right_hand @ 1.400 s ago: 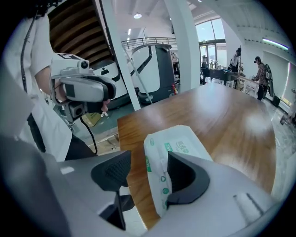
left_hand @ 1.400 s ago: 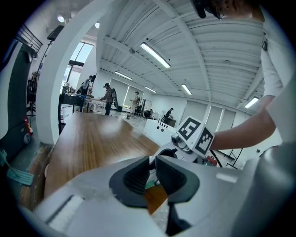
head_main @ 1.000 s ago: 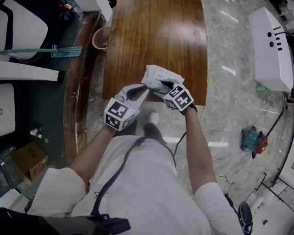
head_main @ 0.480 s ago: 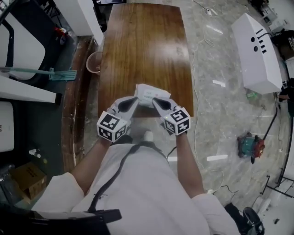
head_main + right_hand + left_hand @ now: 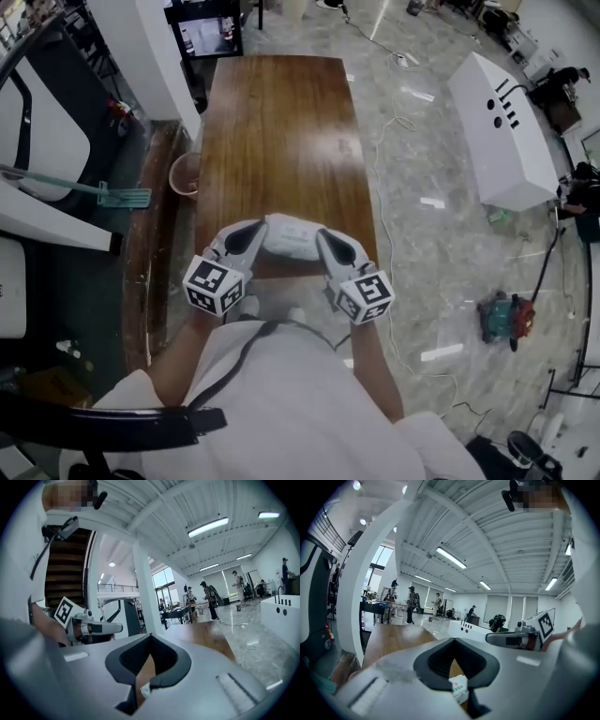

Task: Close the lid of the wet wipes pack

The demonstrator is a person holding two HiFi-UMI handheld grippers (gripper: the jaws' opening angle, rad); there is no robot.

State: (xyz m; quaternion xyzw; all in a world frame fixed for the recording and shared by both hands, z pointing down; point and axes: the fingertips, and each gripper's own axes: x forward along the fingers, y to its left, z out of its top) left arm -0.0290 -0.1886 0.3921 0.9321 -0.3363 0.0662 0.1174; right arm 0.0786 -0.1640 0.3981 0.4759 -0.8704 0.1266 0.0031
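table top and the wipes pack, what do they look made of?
Table top: wood or wood-look veneer with a glossy varnish; it shows brown grain streaks and bright glare from the lights.
Wipes pack: most likely soft white plastic film; its outline is rounded and pillowy, and green print shows on it in the left gripper view. The exact film can't be told.

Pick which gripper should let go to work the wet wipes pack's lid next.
Right, probably. The right gripper has just closed on a sliver of the wet wipes pack; left gripper pinches more of it, so it can keep holding. Can't see the lid.
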